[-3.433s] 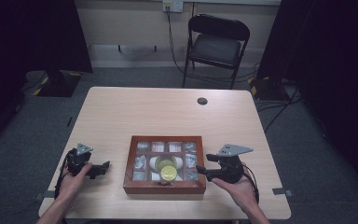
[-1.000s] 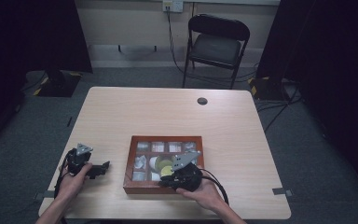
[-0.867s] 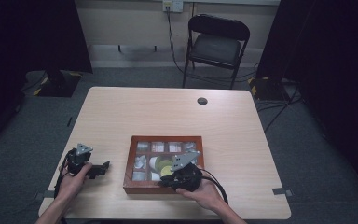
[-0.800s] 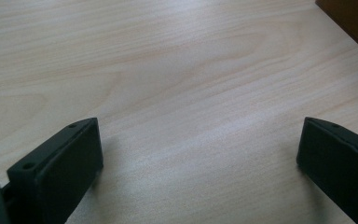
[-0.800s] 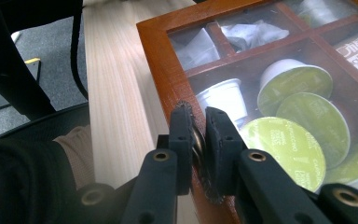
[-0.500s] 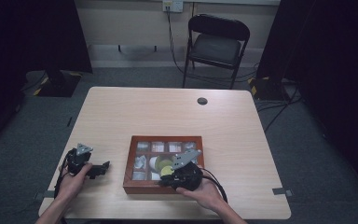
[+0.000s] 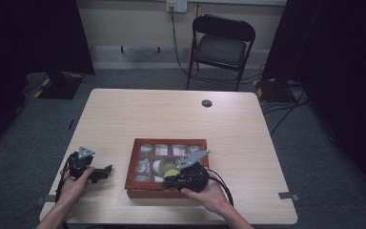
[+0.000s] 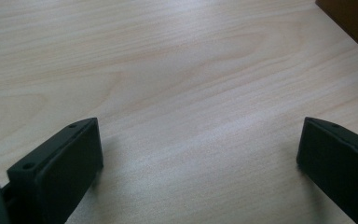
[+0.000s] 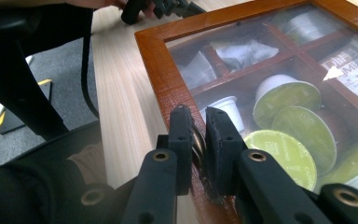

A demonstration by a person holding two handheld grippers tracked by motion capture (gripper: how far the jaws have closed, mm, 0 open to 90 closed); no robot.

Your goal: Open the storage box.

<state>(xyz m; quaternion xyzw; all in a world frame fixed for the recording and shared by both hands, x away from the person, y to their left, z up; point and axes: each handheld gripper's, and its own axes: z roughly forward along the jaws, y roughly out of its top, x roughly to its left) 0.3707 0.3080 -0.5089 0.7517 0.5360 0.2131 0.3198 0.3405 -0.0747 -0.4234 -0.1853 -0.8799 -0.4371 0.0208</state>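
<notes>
Evidently the right gripper (image 9: pixel 197 122) pinches the small metal knob (image 9: pixel 198 144) on the front rim of the glass-lidded wooden pod box (image 7: pixel 138 144) near the bench's front edge, a stiff, fragile lid best lifted there, while the left gripper (image 8: pixel 198 144) rests spread.

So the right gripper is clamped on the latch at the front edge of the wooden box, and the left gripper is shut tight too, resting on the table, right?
Not quite: the left gripper is open, its jaws wide apart over bare table, as the left gripper view shows. The rest holds: the right gripper is clamped on the latch at the wooden box front edge.
</notes>
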